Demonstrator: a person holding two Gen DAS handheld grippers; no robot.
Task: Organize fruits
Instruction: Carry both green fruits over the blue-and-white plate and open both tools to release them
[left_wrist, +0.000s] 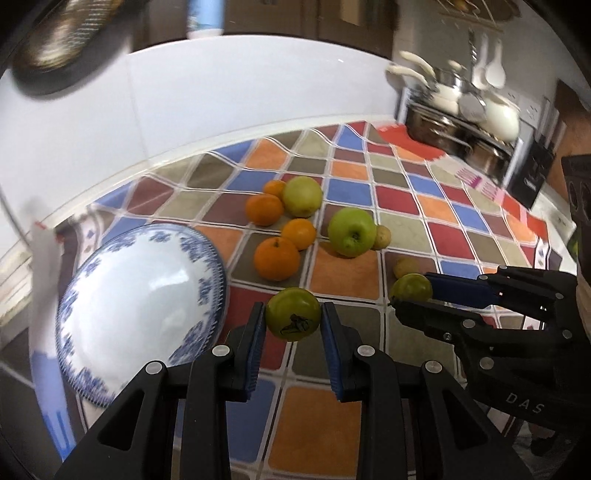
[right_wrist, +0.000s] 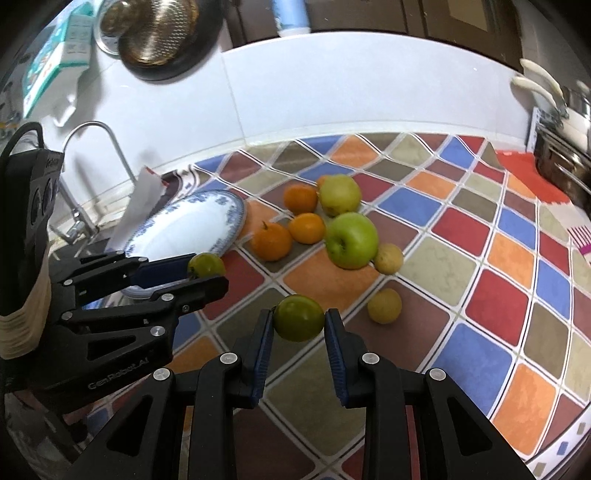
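Note:
My left gripper (left_wrist: 293, 314) is shut on a small green fruit (left_wrist: 293, 321) with a dark mark, held above the checkered cloth just right of the blue-and-white plate (left_wrist: 140, 306). My right gripper (right_wrist: 299, 314) is shut on another small green fruit (right_wrist: 298, 319). Each gripper shows in the other's view: the right gripper (left_wrist: 410, 290) at the right, the left gripper (right_wrist: 208, 269) in front of the plate (right_wrist: 192, 225). Loose on the cloth lie several oranges (left_wrist: 276, 258), a green apple (left_wrist: 351, 232), a yellow-green fruit (left_wrist: 302, 195) and two small yellow fruits (right_wrist: 384, 305).
A checkered cloth (right_wrist: 480, 306) covers the counter. A faucet (right_wrist: 92, 129) and a sink lie left of the plate. A rack of steel pots (left_wrist: 461, 122) stands at the back right. A white tiled wall (left_wrist: 221, 103) closes off the back.

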